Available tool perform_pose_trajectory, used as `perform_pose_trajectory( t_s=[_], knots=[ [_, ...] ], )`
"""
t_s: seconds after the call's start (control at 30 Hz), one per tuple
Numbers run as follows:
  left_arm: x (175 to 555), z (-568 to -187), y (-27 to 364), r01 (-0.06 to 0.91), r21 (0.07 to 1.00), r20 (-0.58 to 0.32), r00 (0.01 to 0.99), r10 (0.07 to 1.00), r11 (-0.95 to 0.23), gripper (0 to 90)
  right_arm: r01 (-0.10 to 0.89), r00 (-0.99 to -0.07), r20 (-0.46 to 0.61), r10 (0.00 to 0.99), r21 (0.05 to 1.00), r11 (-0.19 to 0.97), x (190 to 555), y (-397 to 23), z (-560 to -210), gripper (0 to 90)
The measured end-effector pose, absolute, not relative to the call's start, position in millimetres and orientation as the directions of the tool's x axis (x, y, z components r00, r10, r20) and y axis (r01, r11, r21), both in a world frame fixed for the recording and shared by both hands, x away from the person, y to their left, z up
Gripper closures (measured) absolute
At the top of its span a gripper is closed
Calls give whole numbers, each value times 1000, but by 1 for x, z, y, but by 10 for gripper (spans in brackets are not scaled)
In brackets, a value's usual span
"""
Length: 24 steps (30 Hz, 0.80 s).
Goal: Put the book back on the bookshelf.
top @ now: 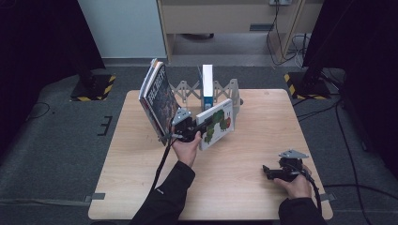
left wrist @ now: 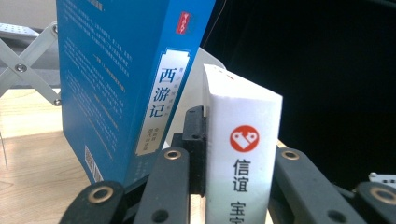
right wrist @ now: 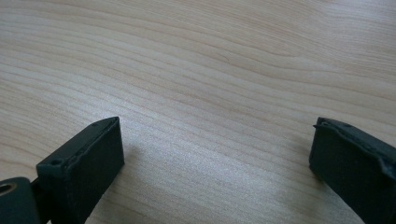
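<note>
My left gripper (top: 202,127) is shut on the spine edge of a white picture book (top: 217,122) with a green caterpillar on its cover, holding it tilted above the table's middle. In the left gripper view the white spine (left wrist: 243,154) with a red logo sits between the black jaws of the left gripper (left wrist: 238,140). Just beside it stands a blue book (left wrist: 126,79), upright in a grey scissor rack (top: 187,89). My right gripper (top: 266,171) rests low at the front right, open. Bare wood lies between its jaws in the right gripper view (right wrist: 217,149).
Several books (top: 157,96) lean together at the rack's left end. The blue book (top: 207,84) stands at the rack's middle. The wooden table (top: 141,178) ends close behind the rack. Dark stands and cables are on the floor around.
</note>
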<state>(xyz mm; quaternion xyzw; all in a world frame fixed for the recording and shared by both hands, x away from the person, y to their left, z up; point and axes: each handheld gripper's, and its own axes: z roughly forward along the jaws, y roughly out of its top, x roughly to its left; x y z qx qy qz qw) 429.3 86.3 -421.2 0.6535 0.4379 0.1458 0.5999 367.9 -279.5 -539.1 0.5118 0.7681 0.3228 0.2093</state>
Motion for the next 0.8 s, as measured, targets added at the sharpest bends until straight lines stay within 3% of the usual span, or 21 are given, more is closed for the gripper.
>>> perform_pose_trajectory(
  t_s=[0.8],
  knots=[
    [452, -442, 52, 376, 924, -276, 531, 801, 70, 744, 651, -389, 9, 921, 710, 268, 368, -279, -539, 33]
  ],
)
